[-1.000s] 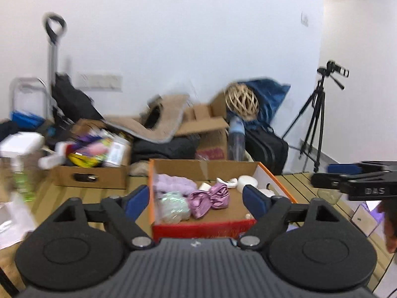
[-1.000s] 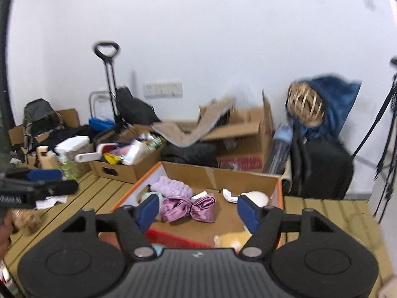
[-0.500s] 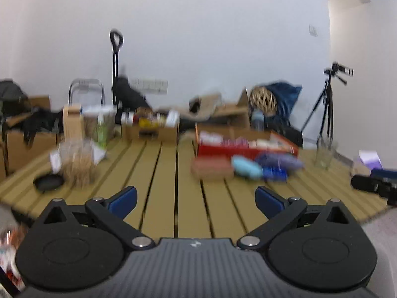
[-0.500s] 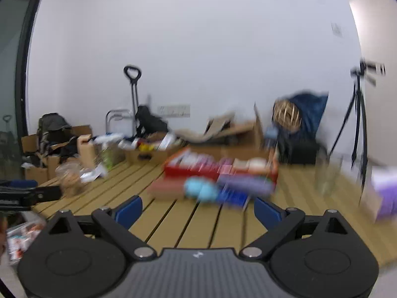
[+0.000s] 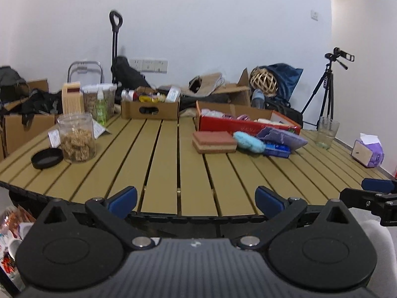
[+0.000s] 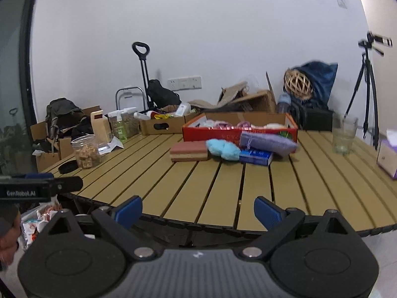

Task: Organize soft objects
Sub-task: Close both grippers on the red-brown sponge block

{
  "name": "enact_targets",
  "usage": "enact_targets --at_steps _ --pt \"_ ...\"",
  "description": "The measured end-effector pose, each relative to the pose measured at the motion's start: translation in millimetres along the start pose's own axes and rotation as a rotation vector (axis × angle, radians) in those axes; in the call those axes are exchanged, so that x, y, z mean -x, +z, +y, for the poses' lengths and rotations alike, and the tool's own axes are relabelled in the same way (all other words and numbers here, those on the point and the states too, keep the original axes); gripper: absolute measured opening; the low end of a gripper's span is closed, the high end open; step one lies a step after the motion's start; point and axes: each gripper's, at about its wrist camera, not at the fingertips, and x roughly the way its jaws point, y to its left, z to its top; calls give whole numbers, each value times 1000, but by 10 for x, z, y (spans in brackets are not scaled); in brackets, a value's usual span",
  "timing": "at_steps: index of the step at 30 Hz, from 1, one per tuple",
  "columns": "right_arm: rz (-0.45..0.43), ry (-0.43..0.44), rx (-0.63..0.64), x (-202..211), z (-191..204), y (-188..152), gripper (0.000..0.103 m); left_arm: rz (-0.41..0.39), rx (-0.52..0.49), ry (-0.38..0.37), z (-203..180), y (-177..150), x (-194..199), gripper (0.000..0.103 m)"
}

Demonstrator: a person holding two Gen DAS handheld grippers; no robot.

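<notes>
We hold both grippers, left (image 5: 196, 196) and right (image 6: 198, 207), with fingers apart, empty; sponge (image 5: 214, 142), blue puff (image 5: 248, 145), purple pouch (image 5: 282, 137) remain mid-frame outside the red box (image 5: 248, 125).

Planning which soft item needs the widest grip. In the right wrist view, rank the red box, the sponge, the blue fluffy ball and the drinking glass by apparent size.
1. red box
2. sponge
3. blue fluffy ball and drinking glass: look alike, left unranked.
</notes>
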Motion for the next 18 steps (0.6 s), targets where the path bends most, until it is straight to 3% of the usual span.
enact_targets --at_steps 8,12,18 --pt "86 67 -113 -918 -206 271 90 41 66 -46 138 310 -818 101" --pt "123 102 -157 -1648 -302 527 81 99 121 -89 228 569 -1469 81" --pt "181 169 -281 -2745 -469 799 62 181 202 -182 321 899 -2481 64"
